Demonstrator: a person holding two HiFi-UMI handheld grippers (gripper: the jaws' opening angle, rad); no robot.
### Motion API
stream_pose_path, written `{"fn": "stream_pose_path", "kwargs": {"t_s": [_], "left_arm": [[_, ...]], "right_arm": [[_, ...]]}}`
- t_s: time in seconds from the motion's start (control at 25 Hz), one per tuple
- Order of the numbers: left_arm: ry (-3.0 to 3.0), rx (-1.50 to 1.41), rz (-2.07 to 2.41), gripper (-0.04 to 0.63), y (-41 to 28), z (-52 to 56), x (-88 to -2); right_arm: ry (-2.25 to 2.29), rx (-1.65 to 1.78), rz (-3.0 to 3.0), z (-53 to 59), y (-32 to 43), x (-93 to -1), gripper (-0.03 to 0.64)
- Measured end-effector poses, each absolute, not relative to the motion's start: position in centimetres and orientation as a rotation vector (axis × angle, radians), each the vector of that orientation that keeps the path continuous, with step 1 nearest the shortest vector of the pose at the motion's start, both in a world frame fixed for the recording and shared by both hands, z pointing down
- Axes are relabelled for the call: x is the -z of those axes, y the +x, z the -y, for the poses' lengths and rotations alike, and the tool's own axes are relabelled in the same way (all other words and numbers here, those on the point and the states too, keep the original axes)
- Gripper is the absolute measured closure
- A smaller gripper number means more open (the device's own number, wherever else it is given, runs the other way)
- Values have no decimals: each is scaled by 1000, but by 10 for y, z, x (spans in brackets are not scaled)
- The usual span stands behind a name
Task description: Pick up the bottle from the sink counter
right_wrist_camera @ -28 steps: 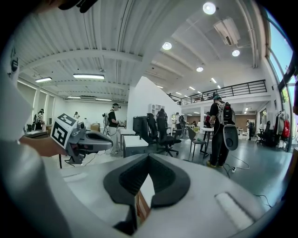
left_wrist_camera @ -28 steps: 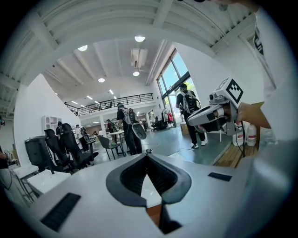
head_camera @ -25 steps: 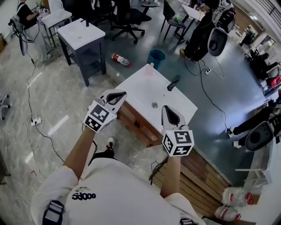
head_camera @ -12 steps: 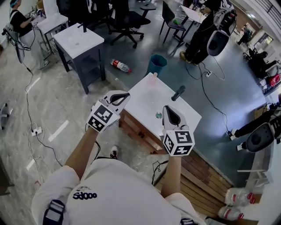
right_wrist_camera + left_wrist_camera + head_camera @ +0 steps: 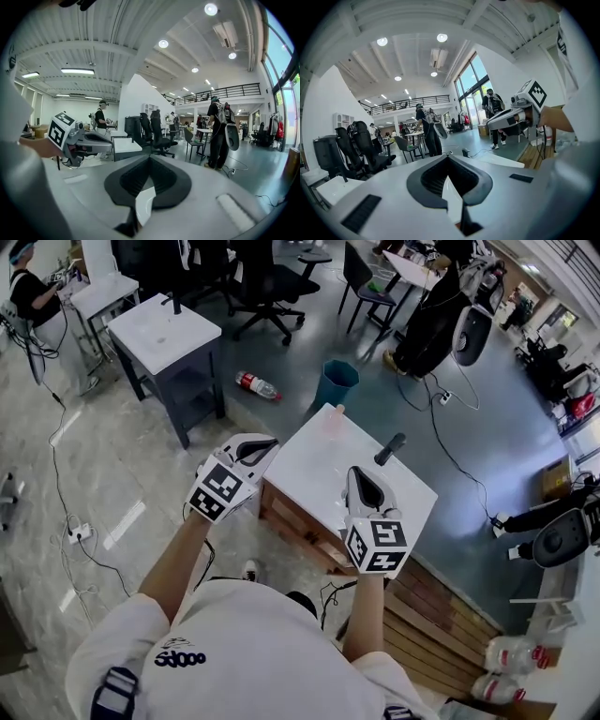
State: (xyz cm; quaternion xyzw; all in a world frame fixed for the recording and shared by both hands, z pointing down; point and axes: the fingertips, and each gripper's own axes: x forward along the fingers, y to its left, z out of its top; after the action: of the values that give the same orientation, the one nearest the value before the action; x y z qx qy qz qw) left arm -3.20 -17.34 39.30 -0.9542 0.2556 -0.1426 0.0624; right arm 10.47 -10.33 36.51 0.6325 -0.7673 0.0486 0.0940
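Observation:
A small pale pink bottle (image 5: pixel 334 412) stands at the far corner of the white sink counter (image 5: pixel 314 457), left of the dark faucet (image 5: pixel 390 448). My left gripper (image 5: pixel 262 442) hovers shut and empty over the counter's near left edge. Over the counter's near side my right gripper (image 5: pixel 361 472) is also shut with nothing held, and it hides the basin's drain. Both are well short of the bottle. The left gripper view shows closed jaws (image 5: pixel 449 157) and the right gripper (image 5: pixel 513 117) beside them; the right gripper view shows closed jaws (image 5: pixel 150 158) and the left gripper (image 5: pixel 82 140).
A red-labelled bottle (image 5: pixel 255 383) lies on the floor beyond the counter, beside a teal bin (image 5: pixel 335 382). A second white-topped table (image 5: pixel 164 329) stands at the far left. Wooden planks (image 5: pixel 441 624) lie to the right, cables cross the floor, and people and chairs stand further off.
The counter has shifted right and nearer in the head view as the person moved up to it. Both grippers stay shut at about the same spot; the drain is now hidden.

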Motion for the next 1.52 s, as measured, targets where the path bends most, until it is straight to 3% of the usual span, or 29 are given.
{"fn": "stream_pose_path", "kwargs": {"t_s": [0.68, 1.52], "left_arm": [[-2925, 435, -769, 589, -33, 213, -414], [-2977, 518, -791, 589, 20, 287, -444]], "right_arm": [[1929, -105, 2192, 134, 112, -378, 606], [1865, -203, 2190, 244, 176, -414, 606]]}}
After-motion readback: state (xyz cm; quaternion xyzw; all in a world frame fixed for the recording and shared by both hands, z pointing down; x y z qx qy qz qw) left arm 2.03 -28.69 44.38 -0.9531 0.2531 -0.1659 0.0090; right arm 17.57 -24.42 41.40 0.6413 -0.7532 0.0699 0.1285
